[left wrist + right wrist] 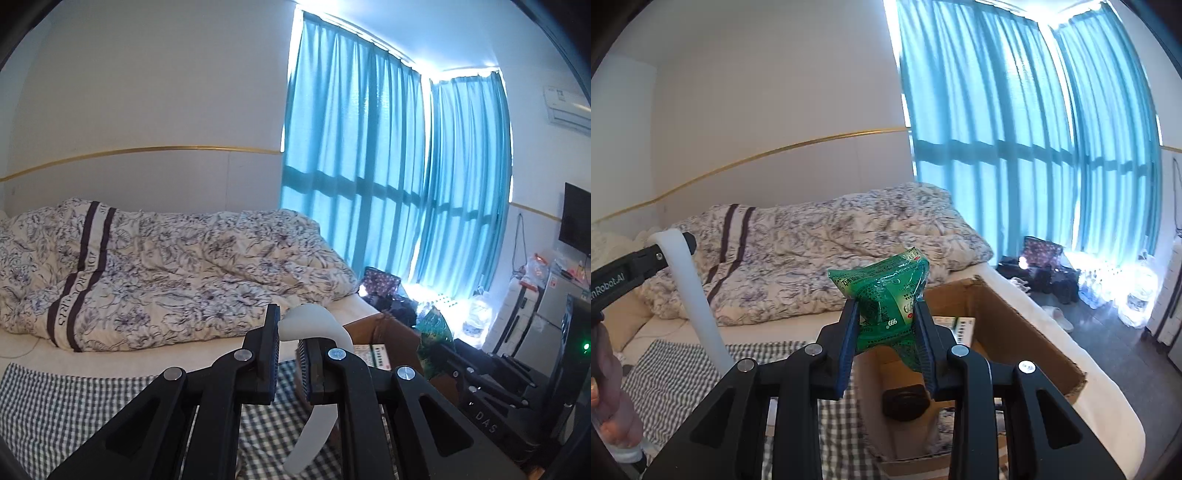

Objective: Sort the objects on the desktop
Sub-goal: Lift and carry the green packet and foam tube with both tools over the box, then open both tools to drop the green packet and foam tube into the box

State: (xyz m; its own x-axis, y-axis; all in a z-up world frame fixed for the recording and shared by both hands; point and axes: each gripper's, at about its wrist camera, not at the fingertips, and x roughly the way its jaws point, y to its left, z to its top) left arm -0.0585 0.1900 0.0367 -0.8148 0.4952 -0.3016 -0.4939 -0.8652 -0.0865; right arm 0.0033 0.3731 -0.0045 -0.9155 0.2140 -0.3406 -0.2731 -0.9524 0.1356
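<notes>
Right tool (886,325) clenched on green packet (886,291) above cardboard box (1008,317); left tool (288,350) grasping white strip (314,328).

Right tool (886,325) hides the green packet's (886,284) middle.

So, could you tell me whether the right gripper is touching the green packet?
Touching: the right wrist view shows the right gripper with both pads pressed into the green packet, pinching it.

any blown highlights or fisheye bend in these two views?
Left wrist: window edges above the curtains blown out, gold wall stripe bowed. Right wrist: glare washes out the floor clutter under the window; green packet in the right gripper stays sharp.
</notes>
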